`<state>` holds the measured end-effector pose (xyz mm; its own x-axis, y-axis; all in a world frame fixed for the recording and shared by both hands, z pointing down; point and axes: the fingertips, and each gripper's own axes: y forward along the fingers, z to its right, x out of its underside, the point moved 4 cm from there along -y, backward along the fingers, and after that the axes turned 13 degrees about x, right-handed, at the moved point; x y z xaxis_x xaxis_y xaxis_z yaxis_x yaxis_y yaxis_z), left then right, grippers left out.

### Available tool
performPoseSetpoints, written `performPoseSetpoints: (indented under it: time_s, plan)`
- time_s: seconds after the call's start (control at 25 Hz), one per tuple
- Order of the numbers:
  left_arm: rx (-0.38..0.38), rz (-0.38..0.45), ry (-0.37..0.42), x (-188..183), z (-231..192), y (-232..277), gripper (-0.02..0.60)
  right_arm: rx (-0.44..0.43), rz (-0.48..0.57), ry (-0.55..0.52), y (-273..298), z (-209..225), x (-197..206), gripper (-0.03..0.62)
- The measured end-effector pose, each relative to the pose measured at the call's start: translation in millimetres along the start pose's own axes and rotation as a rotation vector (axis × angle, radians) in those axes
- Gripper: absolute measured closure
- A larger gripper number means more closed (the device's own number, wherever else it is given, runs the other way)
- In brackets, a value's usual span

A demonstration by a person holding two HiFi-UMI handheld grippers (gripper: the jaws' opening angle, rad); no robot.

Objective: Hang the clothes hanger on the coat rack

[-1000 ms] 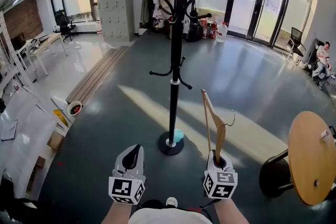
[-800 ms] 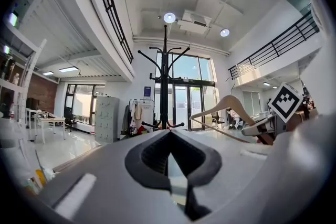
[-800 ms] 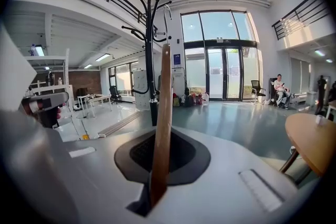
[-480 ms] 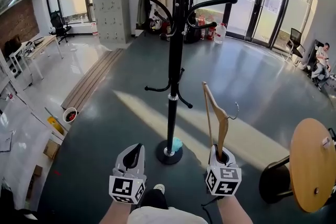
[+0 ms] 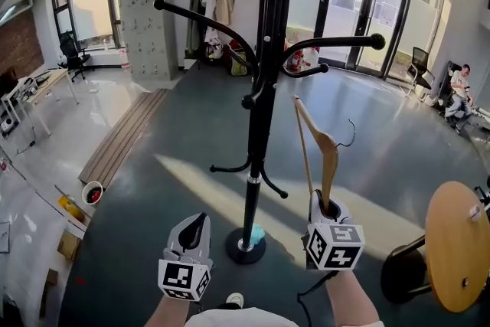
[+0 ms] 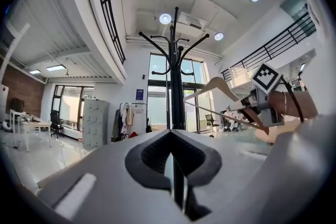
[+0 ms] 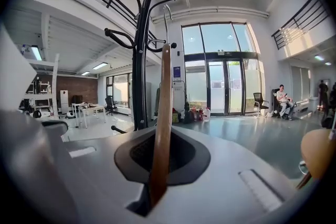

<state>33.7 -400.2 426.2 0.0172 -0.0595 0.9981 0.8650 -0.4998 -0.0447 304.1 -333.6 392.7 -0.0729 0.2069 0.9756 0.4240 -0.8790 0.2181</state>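
The black coat rack (image 5: 260, 119) stands straight ahead, its curved arms spreading at about the height of my head; it also rises in the left gripper view (image 6: 176, 76) and the right gripper view (image 7: 140, 60). My right gripper (image 5: 326, 204) is shut on the lower end of a wooden clothes hanger (image 5: 325, 153) and holds it upright, just right of the pole. The hanger's metal hook (image 5: 349, 132) points away to the right, below a rack arm (image 5: 337, 44). The wood runs up between the jaws (image 7: 161, 113). My left gripper (image 5: 197, 222) is shut and holds nothing, left of the rack's base (image 5: 245, 245).
A round wooden table (image 5: 455, 241) and a black stool (image 5: 402, 272) stand close on the right. A small blue thing (image 5: 259, 233) lies by the rack's base. A grey locker cabinet (image 5: 149, 31), hung clothes and glass doors stand at the back. A person (image 5: 458, 92) sits far right.
Both grippers have come closer to the coat rack, which now looms larger. The right gripper has lifted the hanger higher, up near the rack's right arms.
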Motion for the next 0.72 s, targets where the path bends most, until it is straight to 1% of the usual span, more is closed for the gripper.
performPoseSetpoints:
  time_s: [0.2, 0.32, 0.52, 0.72]
  plan:
    - [0.026, -0.017, -0.010, 4, -22, 21, 0.581, -0.003, 0.028, -0.032, 40, -10, -56, 0.566]
    - [0.030, -0.027, -0.020, 9, -34, 27, 0.581, -0.008, 0.027, -0.069, 60, -18, -75, 0.566]
    - [0.026, -0.034, -0.033, 15, -52, 35, 0.581, -0.021, -0.002, -0.110, 89, -33, -84, 0.566]
    - [0.020, -0.055, -0.051, 27, -60, 37, 0.581, -0.050, -0.045, -0.124, 111, -46, -75, 0.566]
